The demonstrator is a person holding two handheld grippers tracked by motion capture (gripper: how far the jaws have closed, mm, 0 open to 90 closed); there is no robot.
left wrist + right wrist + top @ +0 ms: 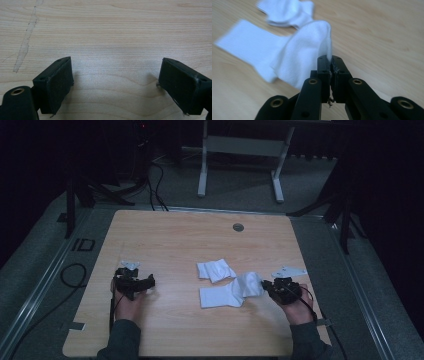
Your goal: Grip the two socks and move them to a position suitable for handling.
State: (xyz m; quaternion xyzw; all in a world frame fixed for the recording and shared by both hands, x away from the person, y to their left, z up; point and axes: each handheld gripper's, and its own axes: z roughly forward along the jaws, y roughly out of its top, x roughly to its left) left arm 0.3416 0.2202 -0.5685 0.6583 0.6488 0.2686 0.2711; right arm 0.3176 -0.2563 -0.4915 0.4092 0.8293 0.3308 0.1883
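White cotton is what we have in hand: our right gripper (270,286) sits at about four o'clock on the wooden table (165,235), its jaws pressed together on the edge of a long sock (231,291). In the right gripper view the two black jaws meet with only a thin fold of the long sock (297,52) caught between them, and the fabric rises from the pinch and drapes away toward ten o'clock, its ribbed cuff end lying flat on the wood. In the high view that sock stretches from the gripper toward nine o'clock, just right of the table's centre.

A second, crumpled sock (215,270) lies just beyond it, toward twelve o'clock, its near edge close to or touching the long one; we cannot tell which. The crumpled sock (287,12) shows blurred at the top of the right gripper view.

Our left gripper (141,283) rests at about eight o'clock, well apart from both socks. In the left gripper view its jaws stand wide apart over bare wood, with nothing between them, and a pale scuff mark (26,42) runs across the boards at ten o'clock.

A small round grommet (238,227) sits near the table's far edge at twelve o'clock.
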